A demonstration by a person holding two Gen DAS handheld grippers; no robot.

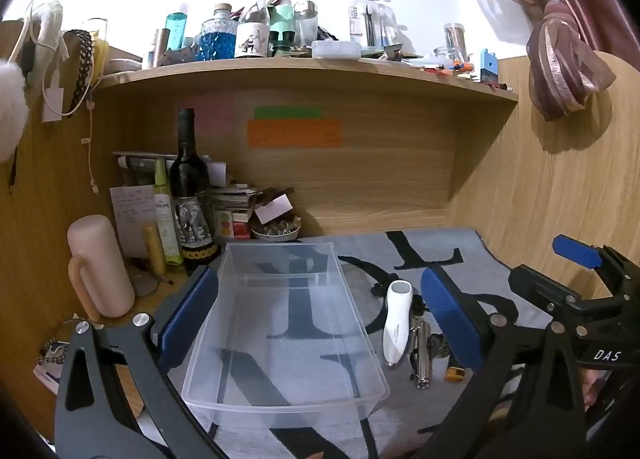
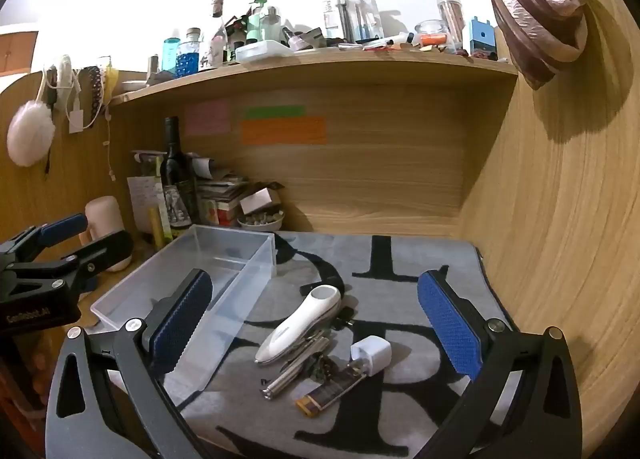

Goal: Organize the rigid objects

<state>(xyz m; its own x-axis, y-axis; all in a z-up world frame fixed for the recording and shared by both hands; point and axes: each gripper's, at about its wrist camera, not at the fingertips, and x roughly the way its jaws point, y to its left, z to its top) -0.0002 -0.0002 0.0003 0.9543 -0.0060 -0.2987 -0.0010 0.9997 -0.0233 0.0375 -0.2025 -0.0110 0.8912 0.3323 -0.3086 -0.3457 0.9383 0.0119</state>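
- Clear plastic bin (image 1: 286, 323) set on the grey lettered mat (image 2: 400, 259); nothing seen inside it.
- Loose items heaped just right of the bin: white handheld device (image 2: 298, 325), metal cylinder (image 2: 296, 369), white charger cube (image 2: 372, 353), small dark-and-yellow piece (image 2: 330, 393).
- Left gripper (image 1: 316, 315) spread wide astride the bin, nothing held.
- Right gripper (image 2: 316, 335) spread wide over the heap, nothing held.
- Step judged: first pick not yet made. Next: right gripper lowered onto the white handheld device, closed across its narrow width, then carried to the bin.

Wood desk (image 2: 120, 279) w/ grey mat (image 2: 400, 299): clear bin (image 1: 280, 319), white gadget (image 2: 298, 325)
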